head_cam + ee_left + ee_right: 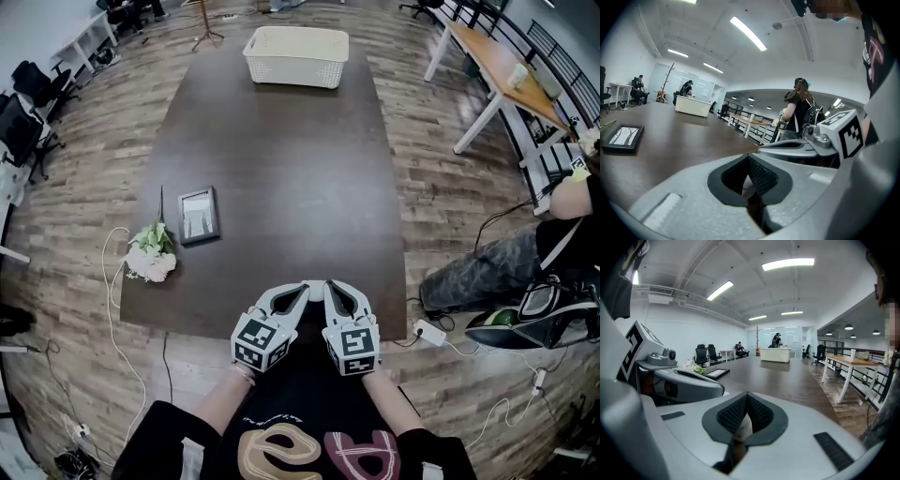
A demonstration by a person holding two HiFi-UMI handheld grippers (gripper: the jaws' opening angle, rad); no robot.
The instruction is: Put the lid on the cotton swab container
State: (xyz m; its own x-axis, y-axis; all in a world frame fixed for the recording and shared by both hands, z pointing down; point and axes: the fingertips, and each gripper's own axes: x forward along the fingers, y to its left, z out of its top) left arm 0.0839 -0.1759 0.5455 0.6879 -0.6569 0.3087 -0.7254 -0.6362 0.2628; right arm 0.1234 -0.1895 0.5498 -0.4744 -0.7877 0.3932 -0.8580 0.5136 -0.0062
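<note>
Nothing of the job is done yet, as far as the pictures show. The left tongs (303,288) and the right tongs (331,287) sit side by side over the near edge of the dark worktop (281,159), their tips almost touching each other, close to the person's body. Both are pressed together and carry nothing. In the left gripper view the ribbed pads of the left tongs (749,157) meet with no gap, and in the right gripper view the right tongs (746,395) are closed in the same way.

The cotton swab container and its lid cannot be found in any view. The worktop holds only three things:

- a white basket (296,54) at the far end
- a small picture frame (198,214) lying flat toward the left side
- a bunch of pale flowers (152,253) at the left edge, just beside the frame

If the container and lid are anywhere here, the basket is the likeliest place, but its inside cannot be seen from this angle.

So the whole task looks to be ahead — finding the two pieces, bringing them within reach, steadying the container with one hand, taking up the lid with the other and setting it on square. From this close-in pose, either hand would have to reach well across the worktop first.
</note>
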